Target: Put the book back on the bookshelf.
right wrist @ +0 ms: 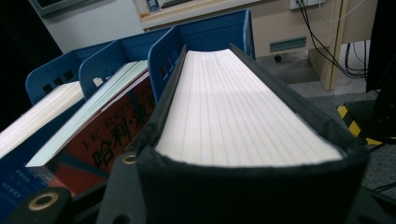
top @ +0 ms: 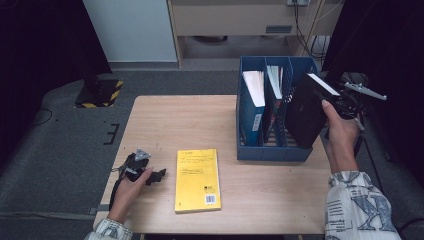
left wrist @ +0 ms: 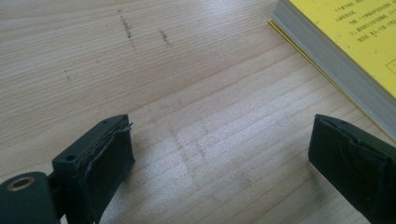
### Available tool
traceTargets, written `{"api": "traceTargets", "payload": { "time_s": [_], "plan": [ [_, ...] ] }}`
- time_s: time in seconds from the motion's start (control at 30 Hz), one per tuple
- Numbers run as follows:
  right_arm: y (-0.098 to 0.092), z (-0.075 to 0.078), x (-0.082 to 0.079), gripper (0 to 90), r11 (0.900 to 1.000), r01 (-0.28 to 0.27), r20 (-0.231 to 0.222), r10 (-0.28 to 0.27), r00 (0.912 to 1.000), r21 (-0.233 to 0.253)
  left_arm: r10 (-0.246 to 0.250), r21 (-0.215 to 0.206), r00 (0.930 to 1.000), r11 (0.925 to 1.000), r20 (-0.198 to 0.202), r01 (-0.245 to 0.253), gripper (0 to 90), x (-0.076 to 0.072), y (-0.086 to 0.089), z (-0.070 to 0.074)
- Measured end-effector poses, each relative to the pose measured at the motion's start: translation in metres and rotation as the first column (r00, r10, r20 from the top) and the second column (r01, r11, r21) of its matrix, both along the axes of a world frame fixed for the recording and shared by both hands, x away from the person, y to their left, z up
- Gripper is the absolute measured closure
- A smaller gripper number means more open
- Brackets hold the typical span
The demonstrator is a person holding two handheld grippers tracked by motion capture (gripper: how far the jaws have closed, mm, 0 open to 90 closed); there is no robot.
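My right gripper is shut on a thick black-covered book, held tilted in the air over the right end of the blue file rack. In the right gripper view the book's white page edge runs away from me toward the rack's right slot. Two books stand in the rack's left and middle slots. A yellow book lies flat on the wooden table. My left gripper rests open on the table left of it; its jaws stand wide apart over bare wood, with the yellow book at the upper right.
The rack stands at the table's right back corner. Beyond the table are a grey floor, a yellow-and-black striped base at the left and a wooden cabinet with cables at the back.
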State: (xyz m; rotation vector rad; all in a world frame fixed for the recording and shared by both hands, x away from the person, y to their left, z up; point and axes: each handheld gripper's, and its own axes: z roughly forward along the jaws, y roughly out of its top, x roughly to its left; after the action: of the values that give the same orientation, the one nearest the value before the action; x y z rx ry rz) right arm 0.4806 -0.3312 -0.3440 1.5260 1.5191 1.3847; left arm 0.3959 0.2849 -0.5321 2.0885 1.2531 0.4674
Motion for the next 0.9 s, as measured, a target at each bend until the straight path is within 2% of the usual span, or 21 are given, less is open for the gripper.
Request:
{"api": "traceTargets", "payload": {
  "time_s": [0.2,0.27,0.43,0.9],
  "plan": [
    [0.001,-0.003,0.007,53.2,1.0,0.012,-0.01,-0.012,0.9999,0.002,-0.002,0.004,1.0,1.0,0.003,0.002,5.7,0.0,-0.001,0.0],
    [0.004,-0.004,0.009,53.2,1.0,0.013,-0.003,-0.013,0.9999,-0.016,-0.002,0.003,1.0,1.0,0.003,0.002,5.7,0.0,-0.001,0.0],
    [0.007,-0.006,0.016,53.2,1.0,0.019,-0.009,-0.019,0.9998,-0.019,-0.003,0.004,1.0,1.0,0.002,0.003,5.7,0.0,-0.001,0.0],
    [0.012,-0.023,0.034,53.2,0.999,0.035,-0.024,-0.036,0.9991,-0.029,-0.007,0.005,1.0,1.0,0.005,0.007,5.7,0.001,-0.002,-0.001]
  ]
}}
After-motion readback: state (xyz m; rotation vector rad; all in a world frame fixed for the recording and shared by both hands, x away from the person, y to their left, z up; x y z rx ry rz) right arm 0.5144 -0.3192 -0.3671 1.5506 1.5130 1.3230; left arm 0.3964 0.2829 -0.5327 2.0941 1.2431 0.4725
